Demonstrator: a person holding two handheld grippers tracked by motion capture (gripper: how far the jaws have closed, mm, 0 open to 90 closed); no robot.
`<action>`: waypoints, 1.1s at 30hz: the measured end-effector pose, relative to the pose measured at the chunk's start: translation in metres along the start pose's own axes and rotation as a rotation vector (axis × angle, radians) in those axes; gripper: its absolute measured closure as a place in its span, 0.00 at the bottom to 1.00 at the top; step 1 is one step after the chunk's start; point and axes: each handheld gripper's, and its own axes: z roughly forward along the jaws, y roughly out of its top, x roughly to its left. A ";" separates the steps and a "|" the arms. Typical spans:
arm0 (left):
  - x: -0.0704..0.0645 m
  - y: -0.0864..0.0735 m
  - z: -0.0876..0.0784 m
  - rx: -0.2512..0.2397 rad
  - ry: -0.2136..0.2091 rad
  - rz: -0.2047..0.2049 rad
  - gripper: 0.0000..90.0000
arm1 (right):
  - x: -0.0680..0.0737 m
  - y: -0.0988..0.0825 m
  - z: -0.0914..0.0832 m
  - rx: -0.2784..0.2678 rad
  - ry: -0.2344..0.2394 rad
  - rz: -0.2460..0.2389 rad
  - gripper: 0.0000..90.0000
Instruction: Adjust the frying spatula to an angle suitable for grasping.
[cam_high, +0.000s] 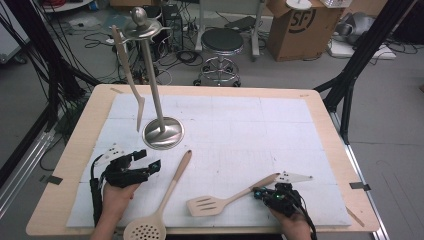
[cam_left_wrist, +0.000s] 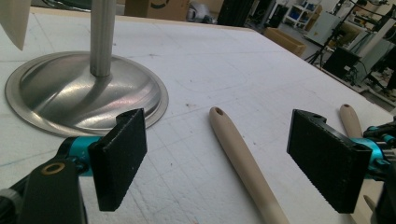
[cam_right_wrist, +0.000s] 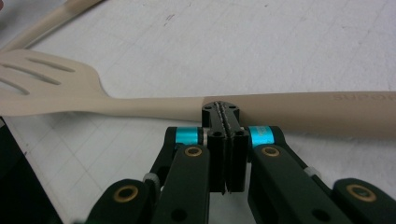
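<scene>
Slotted spatula (cam_high: 220, 201): lies flat on white mat (cam_high: 250, 130), front right. Long axis diagonal in high view; slotted blade toward near-left, handle end toward far-right, next to right gripper (cam_high: 261, 192).
Spatula, right gripper view (cam_right_wrist: 140, 105): runs across frame, blade at left, handle off right edge w/ faint embossed lettering, unreadable. High view too small for that.
Right gripper (cam_right_wrist: 226, 112): jaws pressed together, nothing between; tips just at spatula handle, on near side. Contact w/ handle: cannot tell.
Right hand (cam_high: 292, 225): at near table edge, holds gripper body.
Skimmer spoon (cam_high: 160, 205): centre-left, long axis near-to-far, perforated bowl at near mat edge, handle tip toward stand base. Well apart from spatula blade.
Skimmer, left gripper view (cam_left_wrist: 245, 163): handle w/ hang hole, passes between the spread pads, not touched. Spatula handle tip (cam_left_wrist: 350, 120) beyond right pad.
Left gripper (cam_high: 142, 162): jaws wide apart, empty; low over mat, just near of stand base.
Left hand (cam_high: 117, 192): front left of mat.
Utensil stand (cam_high: 162, 131): metal pole on round base, far left of mat; base rim close to left pad in left gripper view (cam_left_wrist: 84, 93).
Hung utensil (cam_high: 129, 75): pale, hangs from stand top, tip above mat.
Open room: mat centre, far right bare; table rim (cam_high: 330, 130) wood, exposed all round.
</scene>
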 end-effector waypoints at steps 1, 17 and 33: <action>0.000 0.000 0.000 -0.002 0.002 -0.004 0.23 | -0.001 0.002 0.002 -0.002 0.000 0.000 1.00; 0.001 0.000 -0.001 -0.004 0.001 -0.004 0.23 | -0.012 0.021 0.017 -0.010 -0.041 -0.005 1.00; 0.000 0.000 0.001 0.001 0.004 -0.003 0.23 | -0.031 0.039 0.034 -0.037 -0.027 0.051 1.00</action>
